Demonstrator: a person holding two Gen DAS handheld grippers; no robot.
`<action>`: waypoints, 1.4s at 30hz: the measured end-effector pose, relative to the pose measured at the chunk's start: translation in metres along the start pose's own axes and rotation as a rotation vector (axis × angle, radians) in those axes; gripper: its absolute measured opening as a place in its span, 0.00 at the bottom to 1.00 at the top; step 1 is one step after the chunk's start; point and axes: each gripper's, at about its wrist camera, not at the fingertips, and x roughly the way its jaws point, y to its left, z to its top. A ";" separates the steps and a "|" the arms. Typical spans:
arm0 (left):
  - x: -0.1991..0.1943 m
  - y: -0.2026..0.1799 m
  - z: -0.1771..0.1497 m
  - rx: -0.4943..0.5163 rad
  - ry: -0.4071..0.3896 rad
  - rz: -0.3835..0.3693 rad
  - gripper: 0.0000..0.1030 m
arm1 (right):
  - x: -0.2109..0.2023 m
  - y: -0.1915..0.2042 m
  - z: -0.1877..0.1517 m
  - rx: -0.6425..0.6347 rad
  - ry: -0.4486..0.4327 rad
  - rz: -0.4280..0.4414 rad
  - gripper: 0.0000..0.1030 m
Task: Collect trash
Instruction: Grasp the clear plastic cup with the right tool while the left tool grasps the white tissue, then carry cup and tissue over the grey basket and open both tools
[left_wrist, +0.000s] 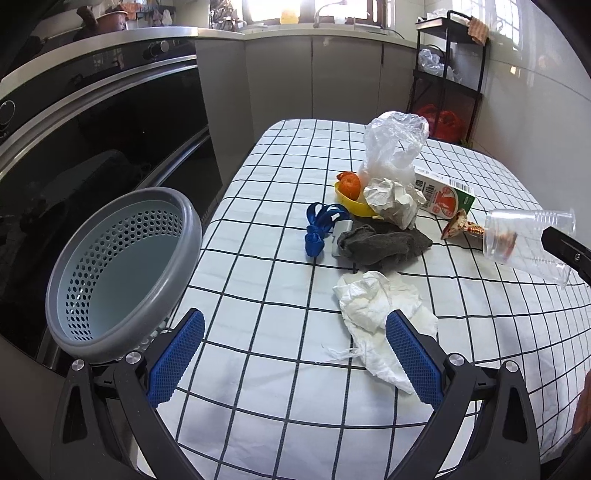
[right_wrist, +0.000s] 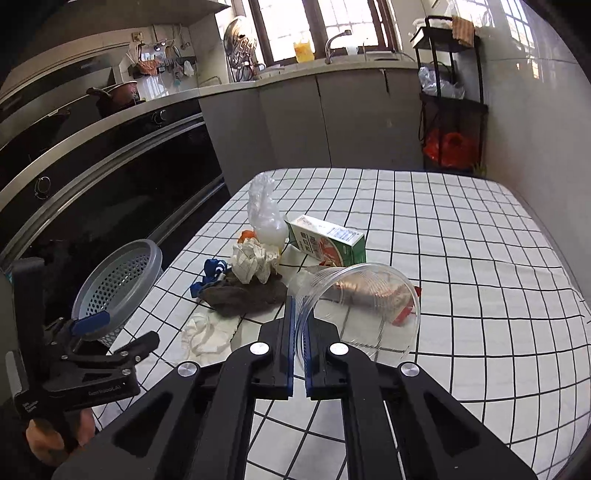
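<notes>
Right gripper (right_wrist: 300, 328) is clamped on the clear plastic cup (right_wrist: 360, 306) by its rim, cup lifted at twelve o'clock. It looks light and crushable. Left gripper (left_wrist: 295, 354) is wide open, empty; basket (left_wrist: 122, 273) at ten o'clock.

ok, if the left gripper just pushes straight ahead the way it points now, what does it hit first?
Probably the crumpled white tissue, which lies just ahead of the open left gripper, nearer its right finger. On the centre line itself, bare tablecloth comes first, then the grey cloth. Height above the table is unclear.
</notes>
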 end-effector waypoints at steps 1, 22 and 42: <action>0.001 -0.002 0.000 0.004 0.000 -0.011 0.94 | -0.005 0.003 0.001 -0.008 -0.021 -0.005 0.04; 0.048 -0.054 -0.009 0.081 0.134 -0.164 0.11 | -0.012 -0.010 -0.001 0.095 -0.004 0.007 0.04; -0.045 0.073 0.024 -0.018 -0.064 -0.007 0.09 | -0.013 0.083 0.017 -0.053 -0.066 0.158 0.04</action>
